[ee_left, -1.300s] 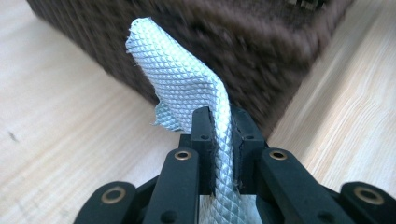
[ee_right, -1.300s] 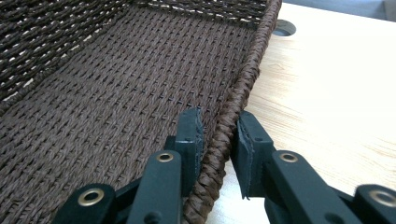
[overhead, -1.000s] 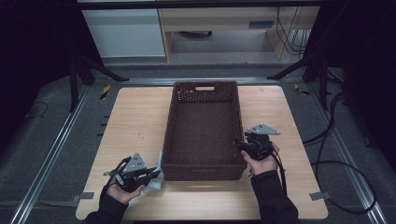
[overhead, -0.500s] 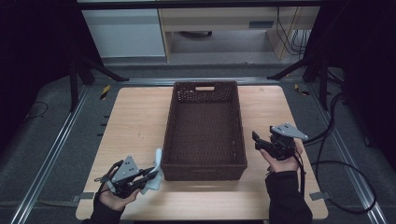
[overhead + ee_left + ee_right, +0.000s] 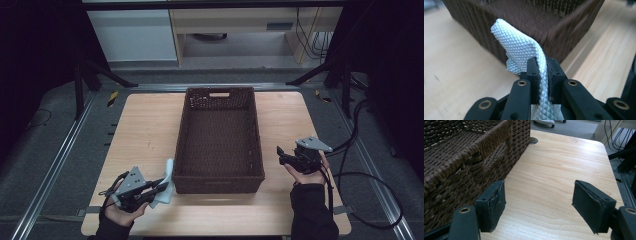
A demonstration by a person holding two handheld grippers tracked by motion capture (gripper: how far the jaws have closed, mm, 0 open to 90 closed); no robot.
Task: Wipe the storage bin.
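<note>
Right claw [image 5: 281,154] farther from basket [image 5: 219,172]

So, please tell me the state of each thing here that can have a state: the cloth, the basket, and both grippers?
White cloth: pinched between the jaws, its free end standing up, folded over.
Wicker basket: upright on the table, nothing visible inside.
Left gripper: shut on the cloth, beside the basket's near corner.
Right gripper: open, holding nothing, over the table beside the basket.
</note>
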